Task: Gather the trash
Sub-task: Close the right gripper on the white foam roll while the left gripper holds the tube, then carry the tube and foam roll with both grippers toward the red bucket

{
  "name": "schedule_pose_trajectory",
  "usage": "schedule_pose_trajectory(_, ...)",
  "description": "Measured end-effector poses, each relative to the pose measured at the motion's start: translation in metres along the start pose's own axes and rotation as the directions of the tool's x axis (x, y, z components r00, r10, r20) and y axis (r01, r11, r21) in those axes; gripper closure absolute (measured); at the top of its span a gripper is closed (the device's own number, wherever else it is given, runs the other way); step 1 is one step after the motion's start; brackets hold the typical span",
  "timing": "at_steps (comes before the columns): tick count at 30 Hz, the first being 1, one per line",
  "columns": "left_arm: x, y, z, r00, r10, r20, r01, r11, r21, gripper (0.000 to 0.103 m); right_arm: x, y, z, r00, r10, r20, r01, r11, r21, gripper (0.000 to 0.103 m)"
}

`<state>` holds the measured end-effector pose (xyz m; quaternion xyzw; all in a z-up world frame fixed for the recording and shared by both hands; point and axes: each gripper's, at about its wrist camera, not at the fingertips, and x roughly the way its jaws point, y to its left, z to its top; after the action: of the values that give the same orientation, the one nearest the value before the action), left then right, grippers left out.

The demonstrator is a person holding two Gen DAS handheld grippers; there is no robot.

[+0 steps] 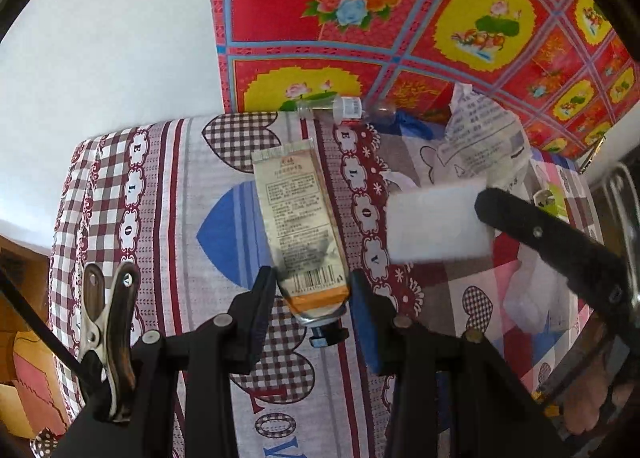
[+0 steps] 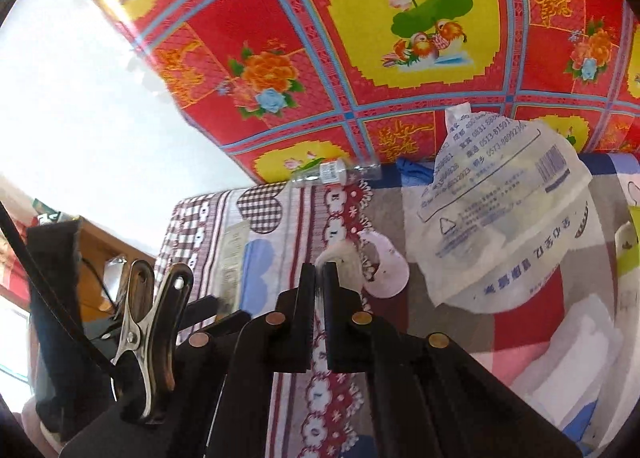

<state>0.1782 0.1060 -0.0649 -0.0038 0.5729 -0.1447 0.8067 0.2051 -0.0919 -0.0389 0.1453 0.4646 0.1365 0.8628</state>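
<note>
A beige tube with an orange band and black cap point(image 1: 304, 218) points away from me over the patterned sheet point(image 1: 192, 218). My left gripper point(image 1: 312, 284) is shut on its lower end, one pad on each side. A white rectangular pad point(image 1: 436, 222) is held above the sheet at the right, with my right gripper point(image 1: 488, 206) shut on its edge. In the right wrist view the right gripper point(image 2: 320, 272) has its jaws together, and the white pad point(image 2: 340, 254) shows edge-on as a fluffy strip sticking out past them.
A small clear bottle point(image 1: 340, 106) point(image 2: 336, 172) lies at the sheet's far edge against a red floral quilt point(image 1: 400, 18). A crumpled printed plastic bag point(image 1: 480, 138) point(image 2: 508, 210) stands to the right, with a blue scrap point(image 1: 412, 126) behind it. White folded tissues point(image 2: 580, 358) lie near right.
</note>
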Motion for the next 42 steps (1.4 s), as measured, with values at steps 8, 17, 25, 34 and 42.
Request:
schedule_pose_trajectory(8,-0.014,0.003,-0.005,1.000,-0.008,0.022,0.008,1.000,0.019,0.063,-0.011,0.009,-0.016,0.999,0.025,0.022,-0.026,0.999,0.032,0.098)
schedule_pose_trajectory(17,-0.022,0.014,-0.013,1.000,-0.005,0.027,0.004,0.999,0.032,0.063,-0.015,0.019,-0.033,0.999,0.033,0.039,-0.036,0.997,0.061,0.098)
schedule_pose_trajectory(25,-0.031,0.012,-0.019,0.999,-0.001,0.041,0.000,1.000,0.019,0.063,-0.022,0.020,-0.046,0.999,0.040,0.034,-0.042,0.997,0.064,0.098)
schedule_pose_trajectory(34,-0.050,0.003,-0.032,0.998,0.021,0.065,-0.020,1.000,-0.014,0.063,-0.031,0.019,-0.058,0.997,0.068,0.022,-0.069,0.997,0.040,0.098)
schedule_pose_trajectory(42,-0.068,-0.009,-0.051,0.996,0.038,0.086,-0.034,0.999,-0.041,0.063,-0.044,0.016,-0.069,0.995,0.094,0.016,-0.094,0.995,0.017,0.098)
